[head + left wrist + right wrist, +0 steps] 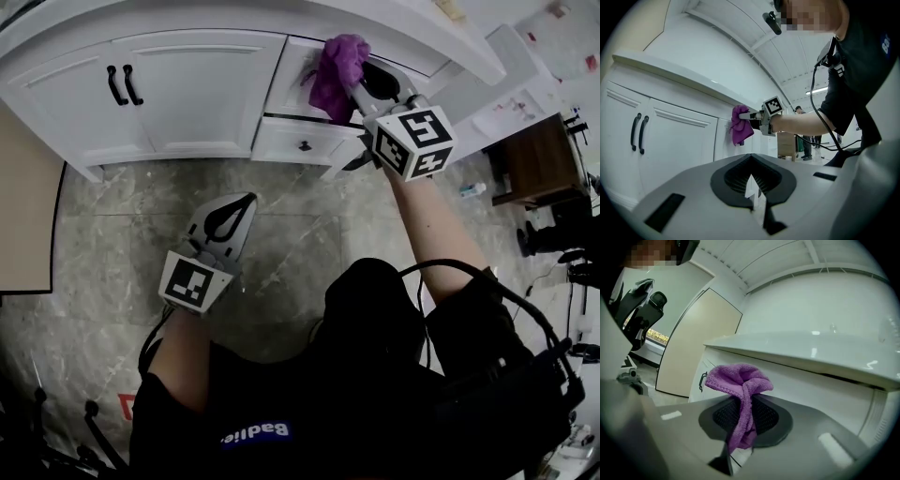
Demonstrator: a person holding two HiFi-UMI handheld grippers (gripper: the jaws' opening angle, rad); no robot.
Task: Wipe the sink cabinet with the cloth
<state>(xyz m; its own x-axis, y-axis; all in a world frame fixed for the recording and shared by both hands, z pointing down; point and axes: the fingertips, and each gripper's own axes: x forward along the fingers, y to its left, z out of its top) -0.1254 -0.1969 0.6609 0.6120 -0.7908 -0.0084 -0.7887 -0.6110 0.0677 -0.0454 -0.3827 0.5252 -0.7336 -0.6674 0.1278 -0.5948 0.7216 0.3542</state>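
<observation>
The white sink cabinet fills the top of the head view, with two doors and a stack of drawers under a curved countertop. A purple cloth is bunched against the upper drawer front, and my right gripper is shut on it. The same cloth rises from between the shut jaws in the right gripper view and faces the cabinet front. My left gripper hangs lower over the floor, away from the cabinet, shut and holding nothing. From the left gripper view the cloth presses on the drawer.
Two black handles sit on the left cabinet doors, and a small knob on the lower drawer. A grey marble floor lies below. A beige panel stands at the left, a dark wooden stand at the right.
</observation>
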